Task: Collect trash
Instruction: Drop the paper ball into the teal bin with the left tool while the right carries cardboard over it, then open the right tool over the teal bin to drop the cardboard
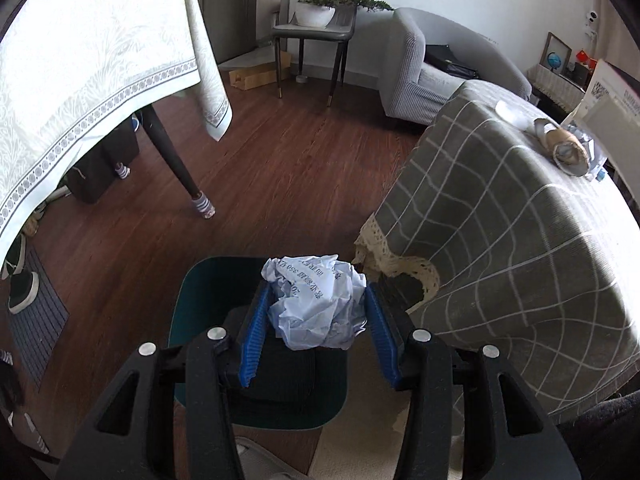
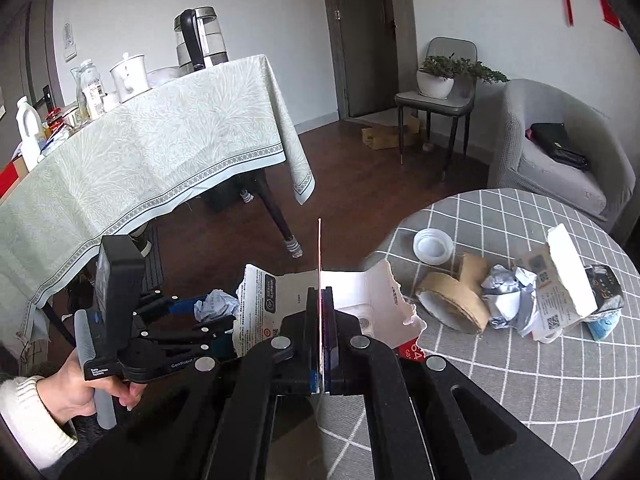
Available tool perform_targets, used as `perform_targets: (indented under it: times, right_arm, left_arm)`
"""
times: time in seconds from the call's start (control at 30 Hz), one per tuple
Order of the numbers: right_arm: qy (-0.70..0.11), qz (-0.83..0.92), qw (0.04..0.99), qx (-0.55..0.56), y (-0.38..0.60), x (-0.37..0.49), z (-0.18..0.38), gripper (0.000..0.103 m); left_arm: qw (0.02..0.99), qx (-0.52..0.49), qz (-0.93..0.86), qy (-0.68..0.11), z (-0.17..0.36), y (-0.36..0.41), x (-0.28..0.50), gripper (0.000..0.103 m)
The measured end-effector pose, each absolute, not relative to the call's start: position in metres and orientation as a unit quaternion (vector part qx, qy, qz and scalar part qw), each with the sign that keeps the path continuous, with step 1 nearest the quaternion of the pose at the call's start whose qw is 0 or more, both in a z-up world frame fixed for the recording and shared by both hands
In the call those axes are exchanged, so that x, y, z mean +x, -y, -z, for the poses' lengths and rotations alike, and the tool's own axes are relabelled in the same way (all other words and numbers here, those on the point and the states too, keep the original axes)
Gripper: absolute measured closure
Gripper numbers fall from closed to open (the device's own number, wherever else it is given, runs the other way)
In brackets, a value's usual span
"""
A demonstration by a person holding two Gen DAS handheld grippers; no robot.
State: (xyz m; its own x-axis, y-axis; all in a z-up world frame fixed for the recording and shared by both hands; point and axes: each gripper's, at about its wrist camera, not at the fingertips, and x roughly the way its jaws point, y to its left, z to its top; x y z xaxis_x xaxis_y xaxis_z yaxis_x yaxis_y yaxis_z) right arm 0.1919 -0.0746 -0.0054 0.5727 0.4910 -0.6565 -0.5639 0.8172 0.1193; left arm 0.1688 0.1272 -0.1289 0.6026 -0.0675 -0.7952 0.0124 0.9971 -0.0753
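The collecting was in the middle, as I judged it. The left gripper (image 1: 314, 312) held a crumpled paper ball (image 1: 316, 306) between its blue pads, pressed from both sides, and just below and ahead of it stood a dark green bin (image 1: 188, 312) on the wooden floor, so this piece seemed ready to be dropped in. The right gripper (image 2: 322, 336) was closed flat on a torn piece of white cardboard packaging (image 2: 360, 292), which stood on its edge between the jaws and spread out to both sides of them. Neither piece was in the bin yet.

More work was left. To the right of the right gripper and a little further ahead, on the round table with the grey checked cloth (image 2: 500, 380), there lay a roll of brown tape (image 2: 456, 300), a white plastic lid (image 2: 434, 246), a second crumpled paper (image 2: 508, 300) and another torn white box (image 2: 564, 288), close together, some touching. I could not tell what the bin already contained, because the gripper covered most of it.

The paper ball was pale blue-white with printed black characters, strongly wrinkled, light and soft by appearance. The cardboard was thin, with ragged torn edges, some printed marks and a red corner.
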Motion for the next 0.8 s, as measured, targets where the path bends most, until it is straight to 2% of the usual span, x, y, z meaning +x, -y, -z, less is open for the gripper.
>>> perform_targets:
  times: [0.47, 0.53, 0.63, 0.8]
  right_arm:
    - [-0.392, -0.346, 0.85, -0.063, -0.011, 0.199, 0.039, 0.101]
    - [-0.402, -0.349, 0.844, -0.062, -0.02, 0.202, 0.048, 0.101]
    - [-0.418, -0.348, 0.837, -0.062, -0.033, 0.206, 0.062, 0.101]
    - [-0.438, -0.344, 0.828, -0.062, -0.047, 0.214, 0.085, 0.101]
  left_arm:
    - [0.84, -0.044, -0.017, -0.541, 0.192, -0.183, 0.171, 0.052]
    - [0.836, -0.05, -0.02, -0.547, 0.197, -0.188, 0.17, 0.05]
    - [0.835, -0.055, -0.023, -0.547, 0.203, -0.195, 0.169, 0.042]
    - [0.839, -0.057, -0.026, -0.54, 0.203, -0.206, 0.162, 0.041]
